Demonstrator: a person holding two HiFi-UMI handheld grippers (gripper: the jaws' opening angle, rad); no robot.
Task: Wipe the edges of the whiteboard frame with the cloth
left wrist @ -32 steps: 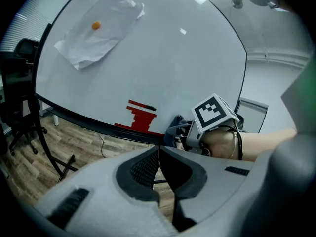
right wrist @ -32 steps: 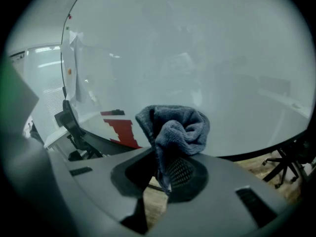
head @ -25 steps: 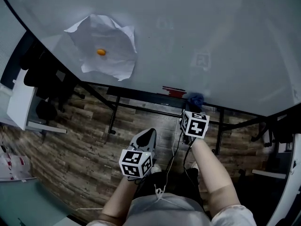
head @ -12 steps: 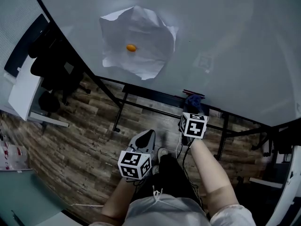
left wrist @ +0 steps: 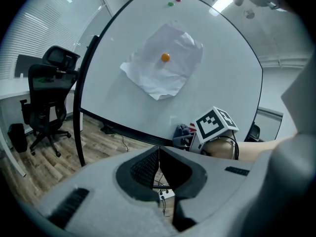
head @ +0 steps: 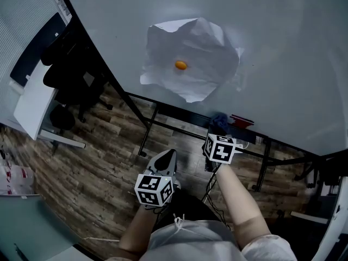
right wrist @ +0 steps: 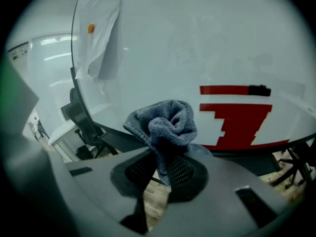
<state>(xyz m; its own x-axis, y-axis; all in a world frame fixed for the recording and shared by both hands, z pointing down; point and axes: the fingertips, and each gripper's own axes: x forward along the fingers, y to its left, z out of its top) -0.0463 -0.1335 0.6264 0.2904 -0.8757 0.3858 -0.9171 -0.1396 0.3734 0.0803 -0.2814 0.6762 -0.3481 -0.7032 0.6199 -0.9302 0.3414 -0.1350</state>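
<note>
The right gripper has its fingers pinching a bunched grey-blue cloth, most of which bulges free above the tips. In the head view the wad sits at the dark lower edge of the whiteboard frame, touching it or just short of it; I cannot tell which. The left gripper hangs lower, well apart from the board, with its fingers pressed together on nothing. Judging from this, the wipe along the bottom edge is under way or about to begin. The main risk is the grip: only a small fold is caught, so drag along the frame could pull the cloth out and drop it to the wooden floor. A red item, whose kind I cannot make out, lies on the ledge just beside the cloth, and a sweep that way could knock it off. The crumpled paper, pinned by one orange magnet, reaches down near the frame, so a high pass might snag it.
</note>
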